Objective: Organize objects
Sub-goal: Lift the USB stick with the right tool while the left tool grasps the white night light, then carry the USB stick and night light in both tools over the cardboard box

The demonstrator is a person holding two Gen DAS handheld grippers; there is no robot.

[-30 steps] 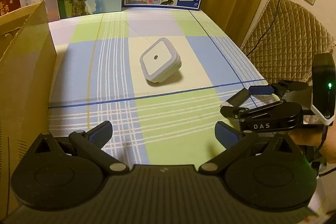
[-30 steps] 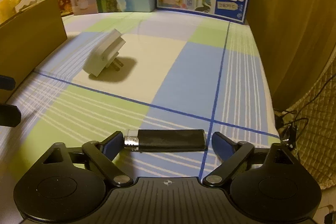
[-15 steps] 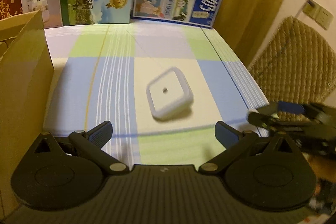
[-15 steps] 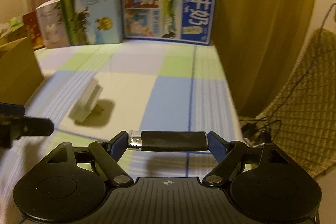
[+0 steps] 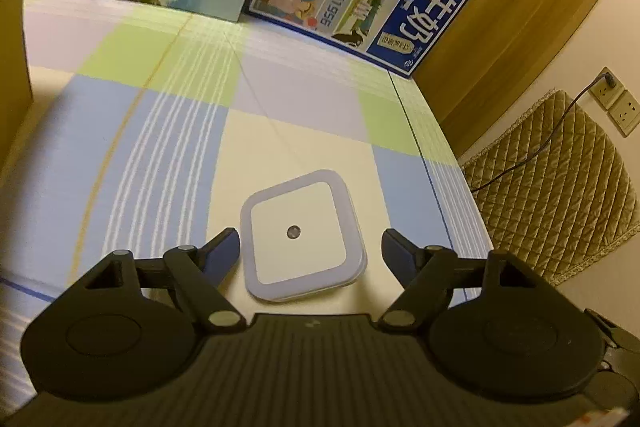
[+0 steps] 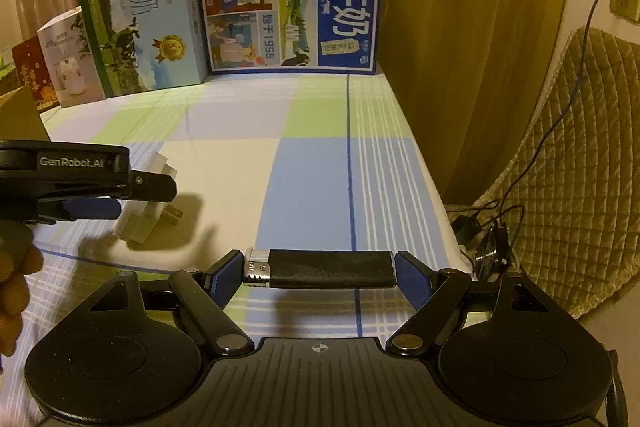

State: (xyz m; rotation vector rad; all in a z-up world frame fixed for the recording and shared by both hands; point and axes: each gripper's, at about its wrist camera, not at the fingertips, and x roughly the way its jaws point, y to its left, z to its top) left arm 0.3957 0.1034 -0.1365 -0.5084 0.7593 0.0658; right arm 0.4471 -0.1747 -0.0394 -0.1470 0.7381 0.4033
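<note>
White plug-in night light (image 5: 303,235) lies on checked surface (image 5: 168,131) between spread left tongs (image 5: 311,247); square up, pinch flat sides evenly; right tongs (image 6: 319,270) grip black lighter (image 6: 320,269) endwise.

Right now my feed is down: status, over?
Left gripper open, straddling white night light. Right gripper shut on black lighter. Nothing in the way.

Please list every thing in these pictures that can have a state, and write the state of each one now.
left gripper: open, fingers on either side of the night light, not gripping it.
night light: on the tablecloth, tilted, propped on its plug prongs, face up.
right gripper: shut on the lighter.
lighter: held crosswise between the fingers, metal end to the left.
milk cartons: standing upright at the table's far edge.
</note>
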